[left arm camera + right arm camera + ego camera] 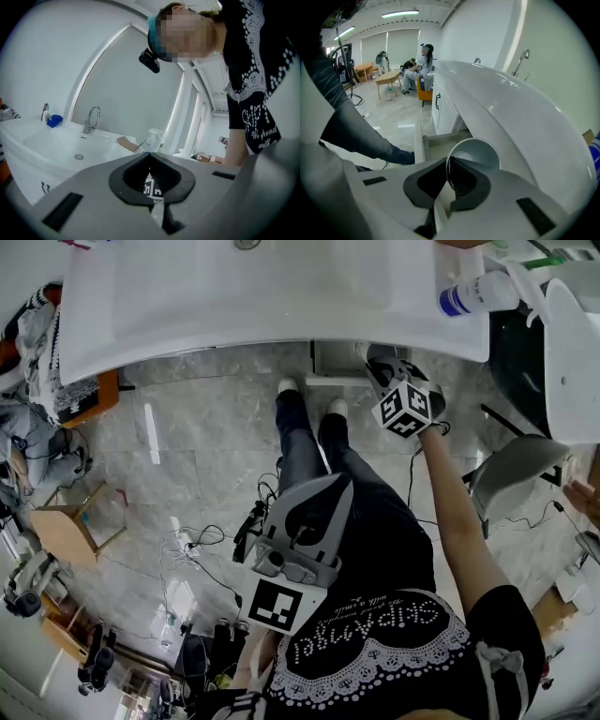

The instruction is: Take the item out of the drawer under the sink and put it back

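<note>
The right gripper [446, 164] has its jaws clamped on the rim of the white cup [478, 152], at the open drawer [440, 139] below the sink [511, 112]. The cup looks light, thin and crushable, so pinch its rim gently. The left gripper [150, 157] has its jaws together, empty.

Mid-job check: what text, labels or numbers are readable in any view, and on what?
Shirt: cursive print beginning "We"; the rest is unreadable, and it is upside down in the head view.
Left cube, right cube: square markers only, no words.
Bottle: label too small to read.
Cup: no print shows.
</note>
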